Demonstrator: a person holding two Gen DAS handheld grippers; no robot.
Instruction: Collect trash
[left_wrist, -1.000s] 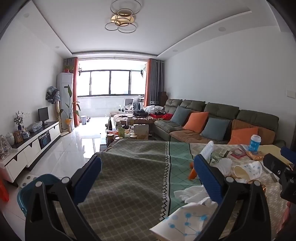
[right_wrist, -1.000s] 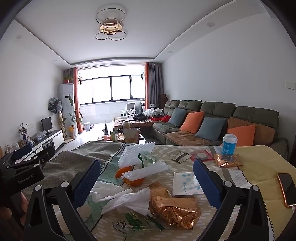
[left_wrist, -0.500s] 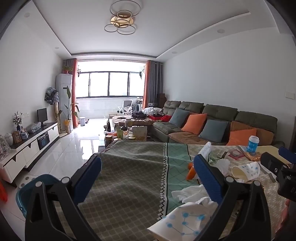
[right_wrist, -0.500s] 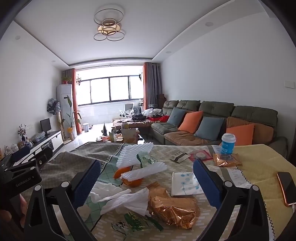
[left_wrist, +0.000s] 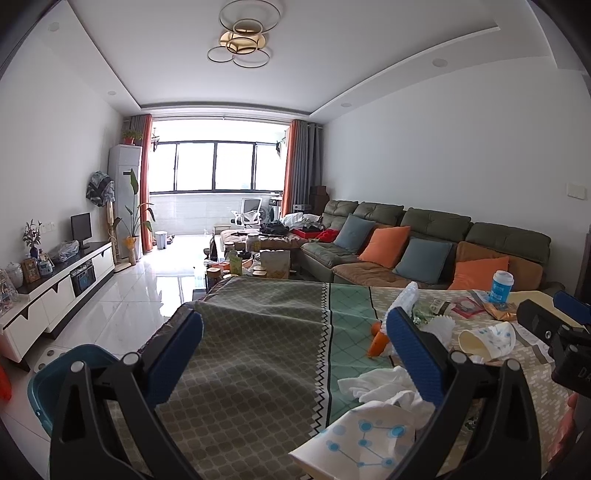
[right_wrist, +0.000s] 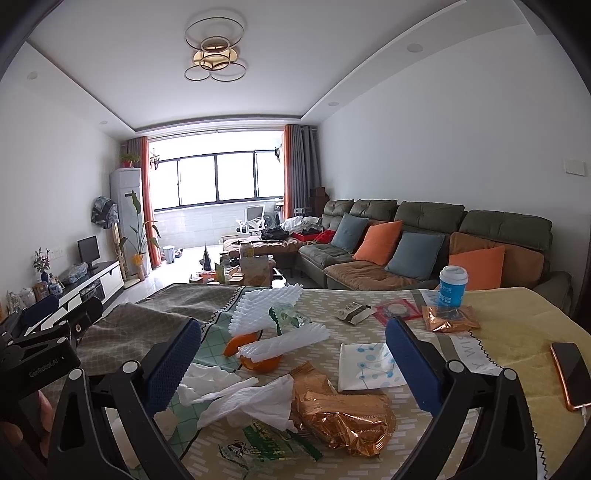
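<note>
Trash is strewn over the clothed table (right_wrist: 517, 325): crumpled white tissues (right_wrist: 243, 398), a gold foil wrapper (right_wrist: 340, 413), a green printed wrapper (right_wrist: 269, 443), orange peel (right_wrist: 255, 354) under white foam fruit nets (right_wrist: 269, 310), a patterned napkin (right_wrist: 365, 369), small packets (right_wrist: 354, 312) and a blue paper cup (right_wrist: 452, 288). My right gripper (right_wrist: 291, 363) hangs open just above the tissues and foil wrapper, holding nothing. My left gripper (left_wrist: 295, 354) is open over the bare green cloth (left_wrist: 258, 350), with the tissues (left_wrist: 384, 384), a tipped paper cup (left_wrist: 487, 339) and a napkin (left_wrist: 365, 439) to its right.
A teal bin (left_wrist: 70, 373) stands on the floor left of the table. A phone (right_wrist: 570, 373) lies at the table's right edge. Beyond are a sofa (right_wrist: 424, 240) with cushions, a cluttered coffee table (left_wrist: 255, 258) and a TV cabinet (left_wrist: 55, 291).
Both views have drifted slightly; the left one has risen a little. Both grippers stay open and nothing on the table has moved.
</note>
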